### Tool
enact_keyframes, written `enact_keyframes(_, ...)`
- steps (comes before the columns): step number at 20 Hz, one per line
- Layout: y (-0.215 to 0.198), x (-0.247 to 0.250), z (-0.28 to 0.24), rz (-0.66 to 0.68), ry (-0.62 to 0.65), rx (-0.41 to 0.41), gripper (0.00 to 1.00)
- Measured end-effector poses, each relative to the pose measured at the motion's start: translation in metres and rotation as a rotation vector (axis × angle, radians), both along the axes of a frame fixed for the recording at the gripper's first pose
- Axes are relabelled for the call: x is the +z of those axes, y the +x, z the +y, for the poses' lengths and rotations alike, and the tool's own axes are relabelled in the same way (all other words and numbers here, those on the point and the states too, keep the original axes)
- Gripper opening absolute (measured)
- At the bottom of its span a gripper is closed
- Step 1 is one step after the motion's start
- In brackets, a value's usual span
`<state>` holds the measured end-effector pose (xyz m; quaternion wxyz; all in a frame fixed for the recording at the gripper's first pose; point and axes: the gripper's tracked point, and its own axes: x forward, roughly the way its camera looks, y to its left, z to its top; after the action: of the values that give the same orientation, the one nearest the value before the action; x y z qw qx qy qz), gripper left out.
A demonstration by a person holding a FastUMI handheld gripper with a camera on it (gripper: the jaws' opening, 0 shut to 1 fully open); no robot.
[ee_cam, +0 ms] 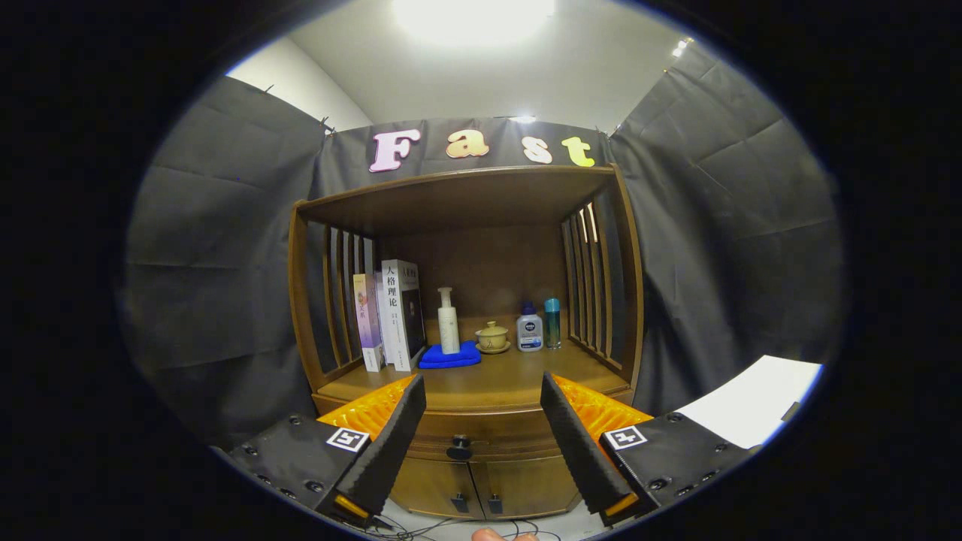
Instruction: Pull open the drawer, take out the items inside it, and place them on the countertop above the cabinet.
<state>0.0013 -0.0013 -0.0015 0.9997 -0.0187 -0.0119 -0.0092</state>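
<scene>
Wooden drawer [460,430] shut, contents hidden; gripper [481,432] jaws spread around its knob [459,449]

A ceiling light [472,16] blows out to white glare overhead, leaving the cabinet's recess [481,263] dim and shadowed, while fisheye distortion bends the edges and the centre stays sharp.

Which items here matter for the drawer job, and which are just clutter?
Job:
- drawer, closed
- drawer knob, ahead between the open fingers
- countertop, drop spot
- gripper, open, holding nothing

Clutter on the countertop:
- books
- pump bottle on blue cloth
- lidded cup
- two small bottles

Also unrelated: lower cabinet doors.
</scene>
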Motion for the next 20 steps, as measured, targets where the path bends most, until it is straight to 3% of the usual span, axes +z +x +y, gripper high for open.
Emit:
enact_keyframes(10, 0.029, -0.034, 0.0, 0.075, 0.003, -0.012, 0.98)
enact_keyframes(20, 0.073, -0.099, -0.006, 0.187, 0.002, -0.019, 0.98)
